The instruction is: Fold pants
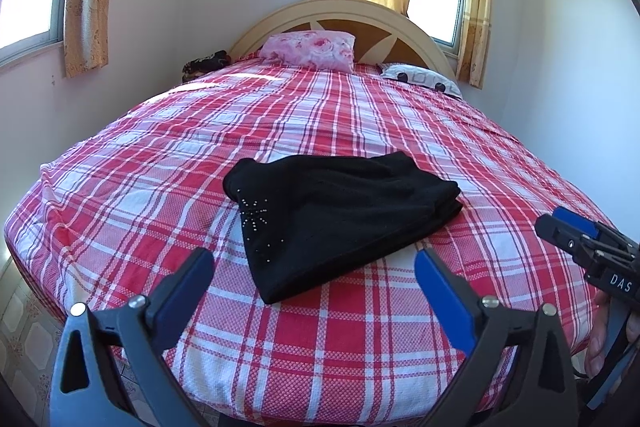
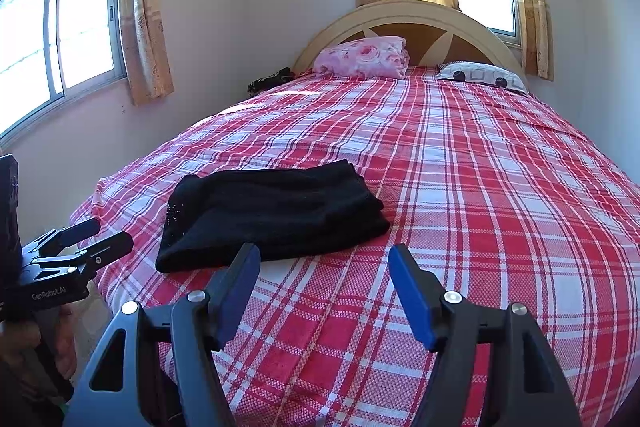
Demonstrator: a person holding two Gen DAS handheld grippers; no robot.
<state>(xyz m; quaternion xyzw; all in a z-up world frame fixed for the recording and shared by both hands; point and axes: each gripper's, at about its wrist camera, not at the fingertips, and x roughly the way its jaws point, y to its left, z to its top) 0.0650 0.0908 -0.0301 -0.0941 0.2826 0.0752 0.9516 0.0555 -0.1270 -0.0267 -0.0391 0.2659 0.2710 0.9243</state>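
We see the black pants [image 1: 336,219] lying folded in a compact stack on the bed [image 1: 360,339], near its foot end and toward the left side of the red-and-white checked sheet; a small spray of shiny studs shows on the top layer near the left edge; the left gripper [image 1: 314,269] hovers just short of the stack with its jaws spread wide and nothing between them — the blue pads frame the near edge of the pants without touching; the right gripper [image 2: 324,263] hangs to the right of the stack, jaws parted at a middling width, empty, over bare sheet; its left finger overlaps the near edge of the pants in the right wrist view, though we cannot tell whether it touches; at the head of the bed a pink floral pillow [image 1: 310,49] leans on the headboard [image 1: 344,13] and a white patterned pillow [image 1: 422,79] lies flat to its right; curtained windows let in bright light
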